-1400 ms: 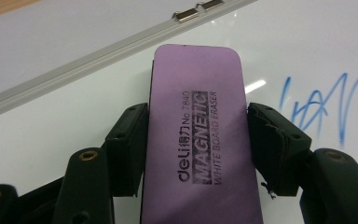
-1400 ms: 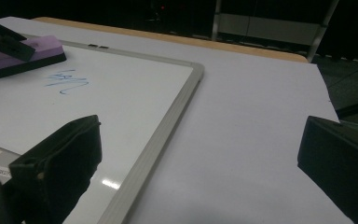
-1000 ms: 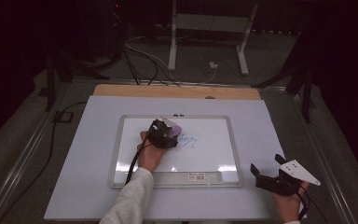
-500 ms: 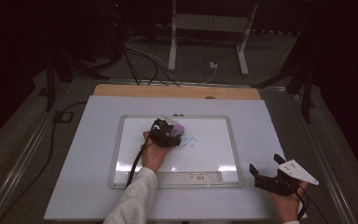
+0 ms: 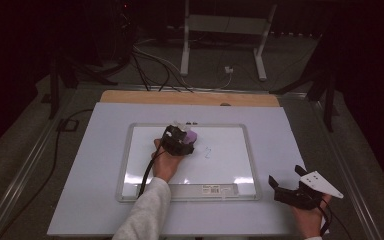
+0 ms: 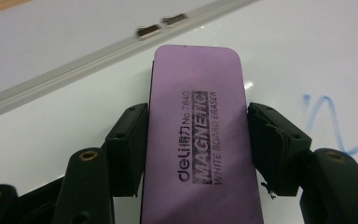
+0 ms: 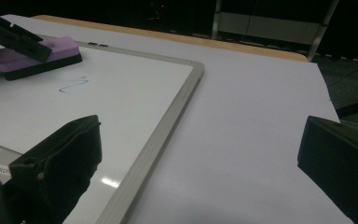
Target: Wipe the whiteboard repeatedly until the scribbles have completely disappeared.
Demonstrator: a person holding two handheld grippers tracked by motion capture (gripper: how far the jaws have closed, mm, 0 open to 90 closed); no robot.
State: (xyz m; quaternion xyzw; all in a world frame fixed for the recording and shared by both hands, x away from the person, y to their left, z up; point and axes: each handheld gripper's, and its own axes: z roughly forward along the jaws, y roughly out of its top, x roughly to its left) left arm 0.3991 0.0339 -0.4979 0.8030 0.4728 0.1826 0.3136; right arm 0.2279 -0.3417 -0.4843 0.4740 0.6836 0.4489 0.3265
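High view: my left gripper has its jaws partly closed across the long sides of the purple eraser, which lies flat near the whiteboard's 12 o'clock edge. A blue squiggle lies at the eraser's 3 o'clock. I judge the eraser light, its foam body soft, so mid-length side pressure suits it. My right gripper rests wide open and empty, at the whiteboard's 4 o'clock.
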